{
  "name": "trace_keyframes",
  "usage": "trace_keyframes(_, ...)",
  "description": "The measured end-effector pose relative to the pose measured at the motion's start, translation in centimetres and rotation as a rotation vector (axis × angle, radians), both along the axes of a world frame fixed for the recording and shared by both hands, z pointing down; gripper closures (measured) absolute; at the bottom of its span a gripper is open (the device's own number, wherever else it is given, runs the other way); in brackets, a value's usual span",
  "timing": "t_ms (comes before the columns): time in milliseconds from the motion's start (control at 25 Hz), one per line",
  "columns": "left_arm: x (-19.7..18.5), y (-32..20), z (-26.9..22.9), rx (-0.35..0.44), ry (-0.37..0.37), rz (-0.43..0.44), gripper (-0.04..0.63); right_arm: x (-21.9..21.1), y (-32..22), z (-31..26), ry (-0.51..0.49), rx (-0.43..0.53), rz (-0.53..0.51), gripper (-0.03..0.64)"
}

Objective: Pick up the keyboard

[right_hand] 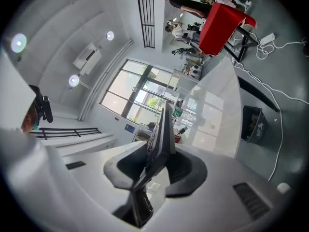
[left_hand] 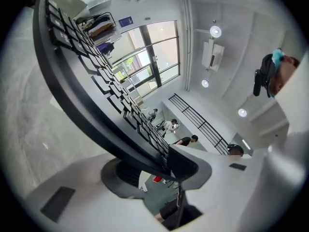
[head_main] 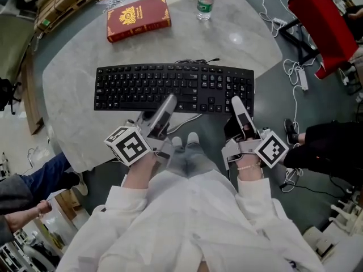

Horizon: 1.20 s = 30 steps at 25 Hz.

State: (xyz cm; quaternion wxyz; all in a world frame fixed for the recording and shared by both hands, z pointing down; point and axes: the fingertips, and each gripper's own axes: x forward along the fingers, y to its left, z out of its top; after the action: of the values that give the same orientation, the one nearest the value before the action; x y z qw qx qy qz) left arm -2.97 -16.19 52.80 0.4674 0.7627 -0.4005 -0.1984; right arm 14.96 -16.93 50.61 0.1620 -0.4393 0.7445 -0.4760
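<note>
**Both tongs clamped on the keyboard's near edge, lift in hand**

The grey marble table (head_main: 74, 78) carries everything. The black keyboard (head_main: 170, 86) lies across its middle, with its long side parallel to the table's near edge and close to it. From the head view I cannot tell whether it rests on the top or has already cleared it.

A red book (head_main: 138, 17) sits towards the far edge, well apart from the keyboard. A small bottle (head_main: 205, 4) stands at the far edge, to the book's right.

The left gripper (head_main: 168, 103) bites the keyboard's near long edge left of centre. Its own view shows that edge pinched between the pads. The right gripper (head_main: 238, 103) grips the same edge near the right-hand corner, and its view likewise shows the board's thin edge clamped between the pads.

I judge the grasp complete and the lift to be the step in hand. The next move calls for both hands to rise together at an even pace, keeping the board level so it neither twists nor slips from the pads. The black cable (head_main: 195, 61) at the far long edge needs slack.
</note>
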Motion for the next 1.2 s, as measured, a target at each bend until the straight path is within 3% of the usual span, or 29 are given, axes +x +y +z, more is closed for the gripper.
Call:
trace_keyframes(240,-0.4,-0.2,-3.1,0.075,-0.019,0.001,0.433,-0.4,0.1,-2.7,-0.017,0.065,-0.002,0.511)
trace_keyframes(480,-0.4,0.1,-2.7,0.170,-0.038,-0.005,0.433,-0.2,0.4,-1.7,-0.033,0.128,-0.015,0.511)
trace_keyframes(800,-1.2,-2.2,-6.5,0.230,-0.020,-0.013,0.433,-1.1,-2.1,-6.0,-0.015,0.192,-0.037,0.509)
trace_keyframes(1040,-0.9,-0.3,-4.4,0.262,-0.030,-0.032,0.433,-1.1,-0.6,-4.2,-0.026,0.249,-0.061,0.509)
trace_keyframes(1200,-0.2,0.5,-2.0,0.306,0.003,-0.036,0.433,-0.2,0.5,-2.0,-0.014,0.276,-0.051,0.509)
